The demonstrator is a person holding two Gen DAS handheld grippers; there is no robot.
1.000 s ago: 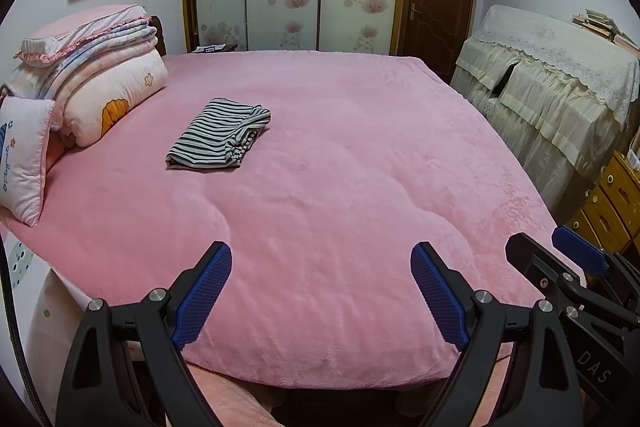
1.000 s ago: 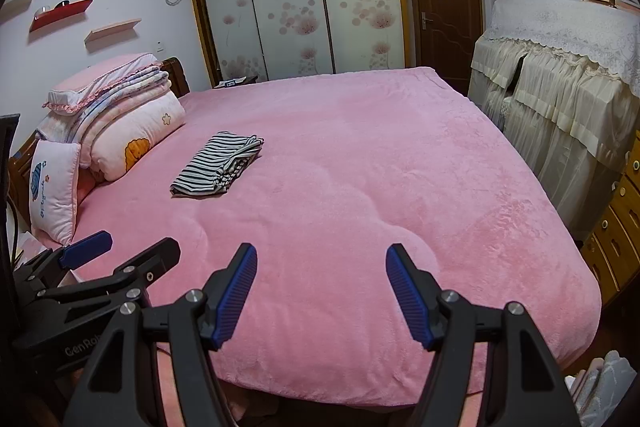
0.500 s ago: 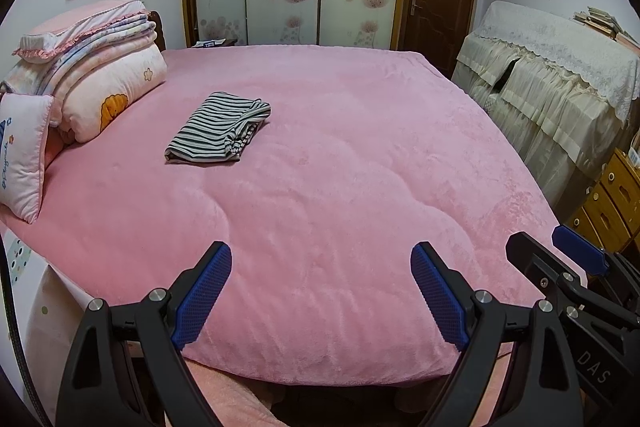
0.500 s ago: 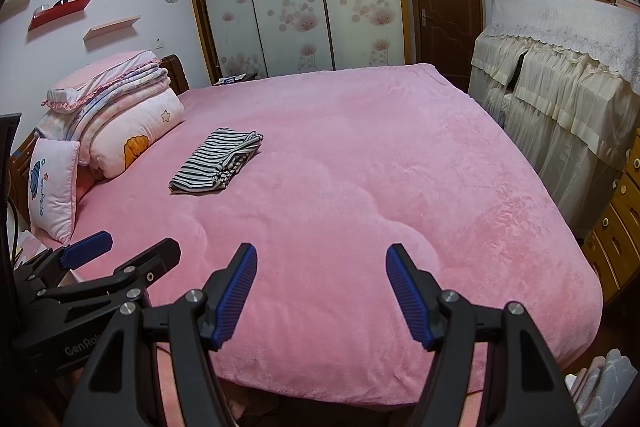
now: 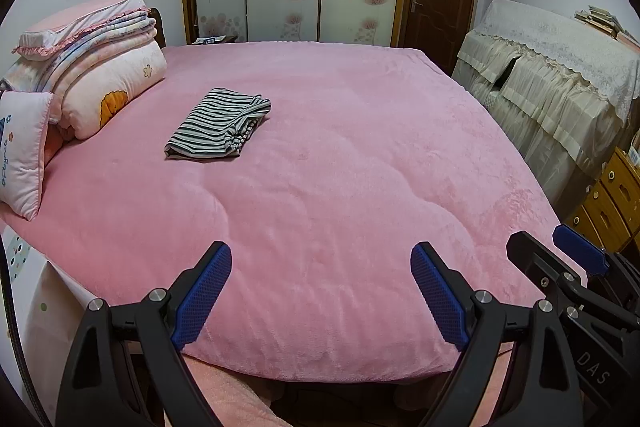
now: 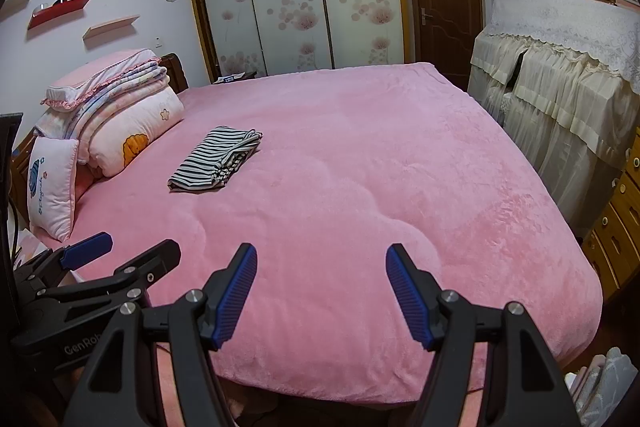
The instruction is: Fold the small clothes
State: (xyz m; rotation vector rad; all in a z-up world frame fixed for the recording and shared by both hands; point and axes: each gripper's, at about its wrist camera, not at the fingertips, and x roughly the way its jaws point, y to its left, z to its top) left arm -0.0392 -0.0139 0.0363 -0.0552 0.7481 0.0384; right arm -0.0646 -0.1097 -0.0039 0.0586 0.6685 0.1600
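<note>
The striped garment you are working on lies folded on the pink bedspread, toward the headboard side and well apart from both tools. Just beyond it sits a stack of folded quilts with a small pillow leaning beside. Your left gripper hangs over the near edge of the bed with its blue pads spread wide and nothing between them. Your right gripper is beside it, equally wide and empty.
</note>
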